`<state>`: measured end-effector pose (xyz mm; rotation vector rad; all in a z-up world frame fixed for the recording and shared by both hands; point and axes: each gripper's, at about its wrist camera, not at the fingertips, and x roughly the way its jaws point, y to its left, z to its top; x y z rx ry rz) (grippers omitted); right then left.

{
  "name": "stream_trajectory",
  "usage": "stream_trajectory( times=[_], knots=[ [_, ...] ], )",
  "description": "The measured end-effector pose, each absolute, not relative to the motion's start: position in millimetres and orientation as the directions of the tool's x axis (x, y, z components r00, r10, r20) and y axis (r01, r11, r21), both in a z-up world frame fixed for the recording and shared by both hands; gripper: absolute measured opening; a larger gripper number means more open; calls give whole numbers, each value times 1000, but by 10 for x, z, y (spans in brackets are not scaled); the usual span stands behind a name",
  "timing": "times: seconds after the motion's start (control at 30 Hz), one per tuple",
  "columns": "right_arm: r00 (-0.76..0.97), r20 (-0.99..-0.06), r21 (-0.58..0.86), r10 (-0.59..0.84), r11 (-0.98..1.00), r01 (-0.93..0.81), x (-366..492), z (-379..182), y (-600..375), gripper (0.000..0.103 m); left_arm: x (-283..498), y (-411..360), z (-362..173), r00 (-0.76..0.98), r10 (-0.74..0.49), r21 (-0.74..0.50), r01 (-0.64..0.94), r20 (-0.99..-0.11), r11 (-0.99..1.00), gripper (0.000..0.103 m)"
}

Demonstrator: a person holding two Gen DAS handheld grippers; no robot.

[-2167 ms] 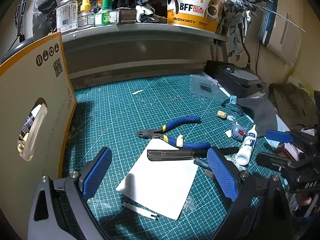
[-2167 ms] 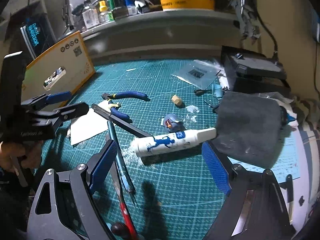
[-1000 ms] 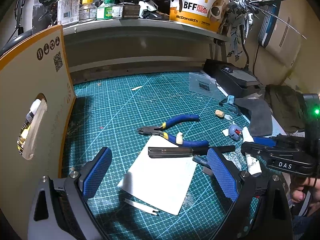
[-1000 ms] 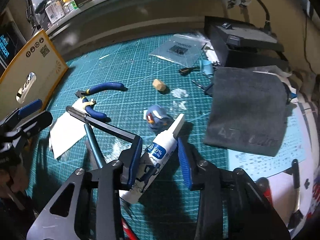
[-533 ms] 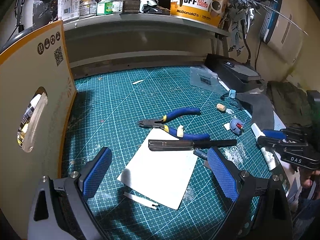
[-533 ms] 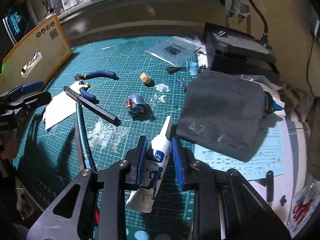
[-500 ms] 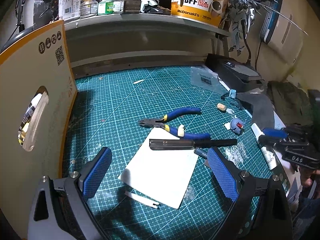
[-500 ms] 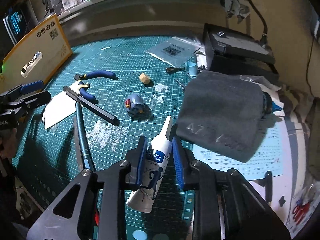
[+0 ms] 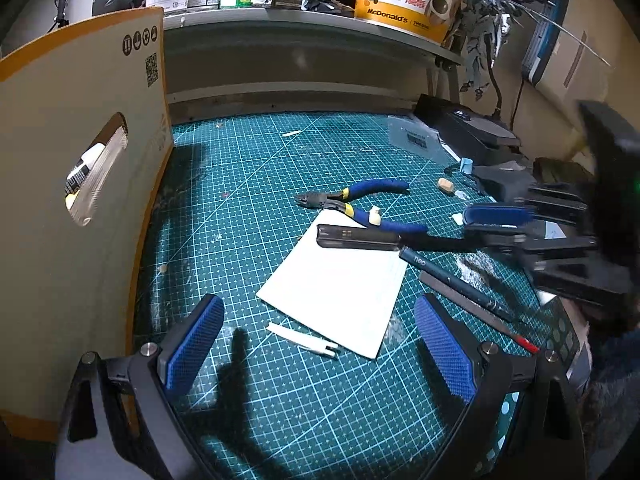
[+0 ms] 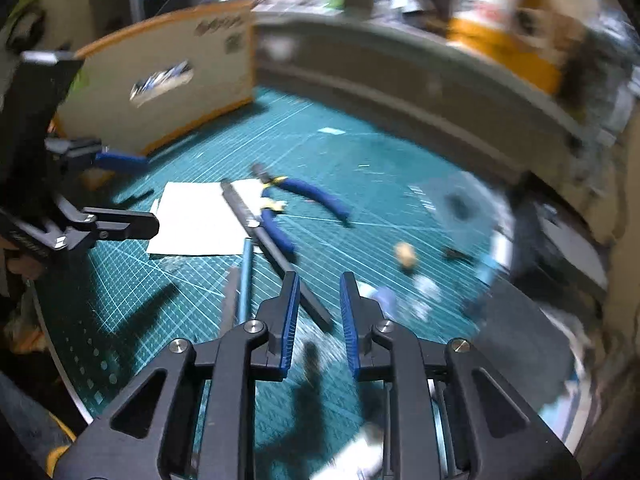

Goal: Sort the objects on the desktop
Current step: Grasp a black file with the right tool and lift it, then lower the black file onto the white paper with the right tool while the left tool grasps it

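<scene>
Only the left wrist view shows the white strip sharply; the right view is blurred. Blue-handled pliers lie open on the mat; left gripper jaws wide and empty, right gripper jaws closing, narrow, nothing between.

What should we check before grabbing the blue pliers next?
1. Left gripper open and empty: ok.
2. Right gripper empty, its jaws closing: ok.
3. Blue pliers lying free: not ok, the black bar lies against one handle.
4. Right wrist view sharp: not ok, it is blurred.
5. Room inside the cardboard box: cannot tell.
</scene>
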<state>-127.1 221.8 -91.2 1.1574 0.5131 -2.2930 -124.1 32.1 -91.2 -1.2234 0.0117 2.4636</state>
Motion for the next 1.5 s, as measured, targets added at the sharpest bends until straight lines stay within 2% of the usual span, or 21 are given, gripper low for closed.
stream_trajectory(
  times=[0.27,0.37,0.47,0.67,0.97,1.07,1.13,1.27,1.37,1.5],
  knots=[
    [-436,-853,-68,-289,-765,640,-1417,-1153,2035,19,-1222,263,-850,-562,331,-155,-338,-758,-928,97],
    [-415,-858,-37,-303,-770,638,-1366,-1145,2030,14,-1215,274,-833,-564,337,-158,-342,-754,-926,97],
    [-396,-852,23,-342,-780,625,-1300,-1114,2037,11,-1202,277,-837,-561,341,-162,-343,-754,-925,97],
    [-299,-833,288,-466,-826,485,-1286,-1016,2120,8,-1143,256,-837,-550,347,-175,-341,-759,-924,97],
    [-221,-840,370,-495,-821,435,-1101,-1111,1725,9,-1094,208,-877,-527,358,-208,-323,-771,-923,97],
    [-216,-827,402,-520,-814,420,-1072,-1190,1736,15,-1088,182,-880,-519,373,-230,-320,-769,-919,97],
    [-218,-799,448,-560,-796,406,-1040,-1175,1861,27,-1081,173,-867,-519,392,-255,-317,-760,-914,97],
    [-310,-774,422,-551,-816,396,-911,-949,2230,27,-1080,221,-823,-536,421,-304,-295,-732,-906,97],
    [-446,-801,278,-400,-907,315,-806,-780,2610,36,-1109,377,-823,-550,387,-283,-267,-740,-921,97],
    [-528,-807,172,-263,-961,216,-732,-702,3002,37,-1183,564,-910,-542,341,-275,-202,-768,-940,96]
  ],
)
